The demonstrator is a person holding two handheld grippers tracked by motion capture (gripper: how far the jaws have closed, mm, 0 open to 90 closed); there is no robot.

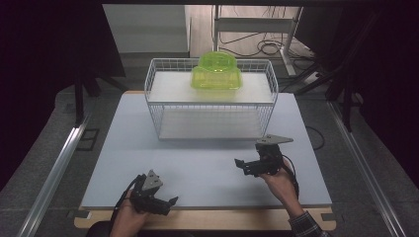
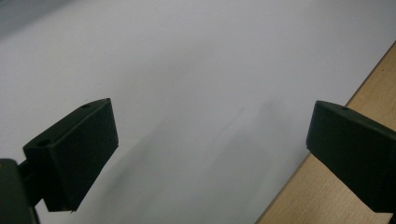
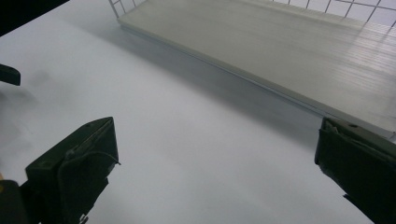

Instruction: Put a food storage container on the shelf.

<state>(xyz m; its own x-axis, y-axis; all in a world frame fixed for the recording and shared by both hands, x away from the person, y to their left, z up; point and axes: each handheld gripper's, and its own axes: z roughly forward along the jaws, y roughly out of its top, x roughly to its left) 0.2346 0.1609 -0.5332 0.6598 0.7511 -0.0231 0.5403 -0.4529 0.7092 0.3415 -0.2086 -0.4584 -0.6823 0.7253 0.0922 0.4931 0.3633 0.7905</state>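
A lime-green plastic container [image 1: 216, 72] is seen on the top shelf of a white wire rack [image 1: 157, 106] at the table's far side. The right gripper [image 1: 243, 165] is held well short of it (the container lies at about 11 o'clock), jaws wide apart and empty. The left gripper [image 1: 169, 202] is held near the table's near edge, the container at 1 o'clock, jaws likewise spread, gripping nothing.

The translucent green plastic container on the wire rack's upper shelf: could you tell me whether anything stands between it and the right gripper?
Nothing visible does. The right gripper, jaws open, hovers over bare grey tabletop before the white wire rack. The translucent green plastic container sits on the upper shelf, reachable over the front rim.
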